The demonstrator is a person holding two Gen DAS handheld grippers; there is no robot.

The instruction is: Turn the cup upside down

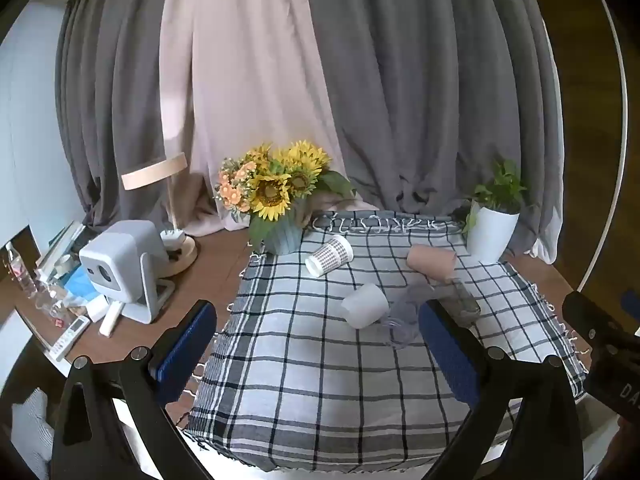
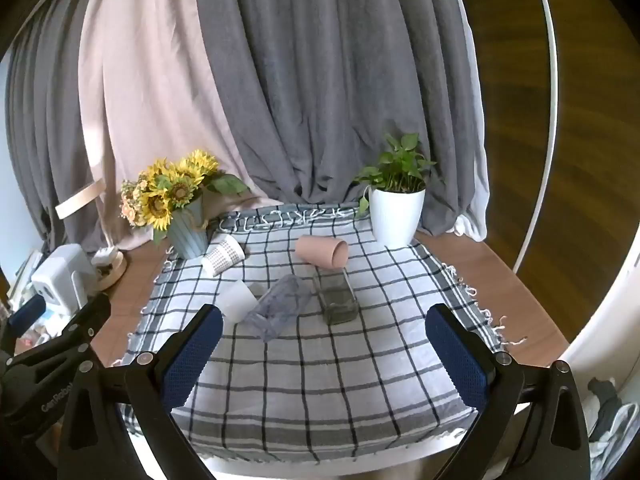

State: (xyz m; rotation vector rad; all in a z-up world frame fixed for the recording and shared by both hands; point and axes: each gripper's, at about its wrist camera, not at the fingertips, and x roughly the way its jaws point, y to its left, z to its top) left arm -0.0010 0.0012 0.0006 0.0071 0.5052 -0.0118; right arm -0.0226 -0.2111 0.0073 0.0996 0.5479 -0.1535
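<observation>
Several cups lie on their sides on a checked cloth (image 2: 320, 368). A patterned paper cup (image 2: 223, 255) (image 1: 329, 255) lies at the back left. A pink cup (image 2: 322, 252) (image 1: 431, 261) lies at the back. A plain white cup (image 2: 238, 300) (image 1: 365, 305), a clear ribbed glass (image 2: 280, 307) (image 1: 406, 314) and a square clear glass (image 2: 338, 298) (image 1: 460, 300) lie in the middle. My left gripper (image 1: 318, 354) is open and empty above the cloth's near left. My right gripper (image 2: 324, 356) is open and empty above the near edge.
A sunflower vase (image 2: 186, 232) stands at the cloth's back left corner and a white potted plant (image 2: 396, 216) at the back right. A lamp (image 1: 160, 200), a white projector (image 1: 124, 264) and clutter sit on the wooden table to the left. Curtains hang behind.
</observation>
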